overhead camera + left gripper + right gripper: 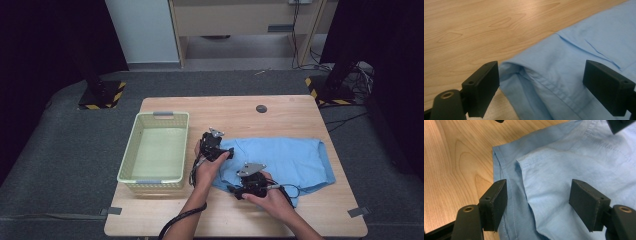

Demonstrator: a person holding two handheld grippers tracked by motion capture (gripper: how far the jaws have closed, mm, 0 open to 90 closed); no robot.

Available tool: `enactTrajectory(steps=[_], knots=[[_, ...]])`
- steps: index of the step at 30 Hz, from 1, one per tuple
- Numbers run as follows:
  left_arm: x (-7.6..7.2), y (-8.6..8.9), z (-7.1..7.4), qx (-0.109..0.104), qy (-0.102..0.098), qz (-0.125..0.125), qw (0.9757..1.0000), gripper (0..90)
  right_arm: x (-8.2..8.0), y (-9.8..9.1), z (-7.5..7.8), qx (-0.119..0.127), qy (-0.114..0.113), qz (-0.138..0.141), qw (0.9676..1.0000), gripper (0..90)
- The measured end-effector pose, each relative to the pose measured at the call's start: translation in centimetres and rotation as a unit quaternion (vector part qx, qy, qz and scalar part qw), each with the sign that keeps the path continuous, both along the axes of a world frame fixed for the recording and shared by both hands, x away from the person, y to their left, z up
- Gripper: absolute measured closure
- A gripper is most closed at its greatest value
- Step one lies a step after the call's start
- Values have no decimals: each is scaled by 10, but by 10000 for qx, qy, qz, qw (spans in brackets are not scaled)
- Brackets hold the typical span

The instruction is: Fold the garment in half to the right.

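A light blue shirt [290,157] lies folded flat on the wooden table [300,107], right of centre. My left gripper [228,154] is at the shirt's left edge, its jaws wide apart. In the left gripper view, the left gripper [541,75] is open, with a folded hem of the shirt [579,50] lying between the jaws, untouched. My right gripper [234,192] is at the shirt's near left corner. In the right gripper view, the right gripper [537,192] straddles a seamed edge of the shirt [579,157], open and not pressing the cloth.
A pale green plastic basket [129,150] stands empty on the table's left part, close to the left hand. A small dark disc [261,108] lies near the far edge. Bare wood runs along the front and far sides.
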State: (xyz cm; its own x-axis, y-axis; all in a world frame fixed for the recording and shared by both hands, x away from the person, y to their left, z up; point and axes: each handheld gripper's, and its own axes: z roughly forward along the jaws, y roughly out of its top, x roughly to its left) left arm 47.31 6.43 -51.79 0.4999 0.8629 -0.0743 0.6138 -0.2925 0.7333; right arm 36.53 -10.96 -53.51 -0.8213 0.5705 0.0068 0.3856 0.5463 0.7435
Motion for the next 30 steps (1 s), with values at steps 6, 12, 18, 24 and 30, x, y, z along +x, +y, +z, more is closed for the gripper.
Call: enactTrajectory(steps=[6, 12, 18, 24, 30], knots=[[7, 2, -7, 29, 36, 55, 10000, 149, -2, -6, 0, 6, -4, -5, 10000, 307], [14, 4, -13, 7, 105, 31, 9999, 159, -3, -2, 4, -195, 118, -29, 9997, 251], [13, 3, -16, 89, 40, -100, 9999, 164, -5, 10, 11, -202, 78, 71, 9997, 205], [8, 0, -17, 174, -98, -278, 9994, 244, -5, 28, 14, -297, 10, 234, 9993, 167], [3, -1, -17, 71, -197, -385, 9990, 371, -1, 38, 7, -498, -11, 267, 9984, 200]])
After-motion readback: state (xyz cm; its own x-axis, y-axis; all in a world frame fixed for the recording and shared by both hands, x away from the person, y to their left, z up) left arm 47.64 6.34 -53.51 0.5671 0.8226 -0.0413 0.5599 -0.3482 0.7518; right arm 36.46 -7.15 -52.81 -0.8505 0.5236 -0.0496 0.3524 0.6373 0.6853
